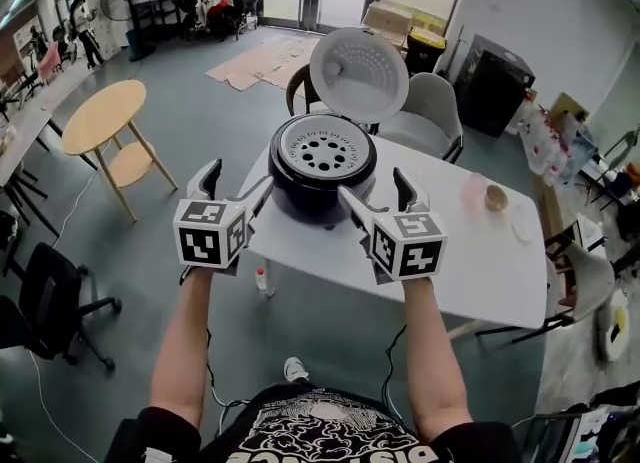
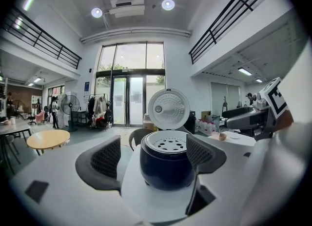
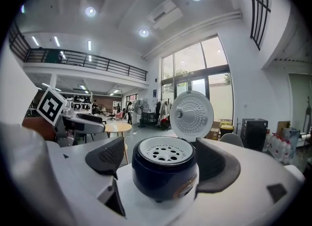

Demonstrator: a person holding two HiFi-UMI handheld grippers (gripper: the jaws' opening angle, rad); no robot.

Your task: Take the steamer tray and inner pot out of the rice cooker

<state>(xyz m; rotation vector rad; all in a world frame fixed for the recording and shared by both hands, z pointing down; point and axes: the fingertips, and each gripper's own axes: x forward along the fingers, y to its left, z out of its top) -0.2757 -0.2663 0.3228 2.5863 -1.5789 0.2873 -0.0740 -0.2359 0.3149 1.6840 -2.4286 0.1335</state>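
Note:
A dark blue rice cooker [image 1: 318,183] stands near the left end of a white table [image 1: 470,261], its white lid [image 1: 358,73] swung up and back. A white steamer tray [image 1: 322,151] with round holes sits in its top; the inner pot is hidden under it. My left gripper [image 1: 238,183] is open just left of the cooker and my right gripper [image 1: 378,191] is open just right of it, neither touching. The cooker [image 2: 165,164] shows between the open jaws of the left gripper [image 2: 158,159], and the cooker [image 3: 165,167] likewise in front of the right gripper [image 3: 165,164].
A small cup [image 1: 495,196] and a white dish [image 1: 522,226] lie on the table's right part. Grey chairs [image 1: 428,116] stand behind the table. A round wooden side table [image 1: 105,121] is off to the left, a black office chair [image 1: 45,301] at lower left.

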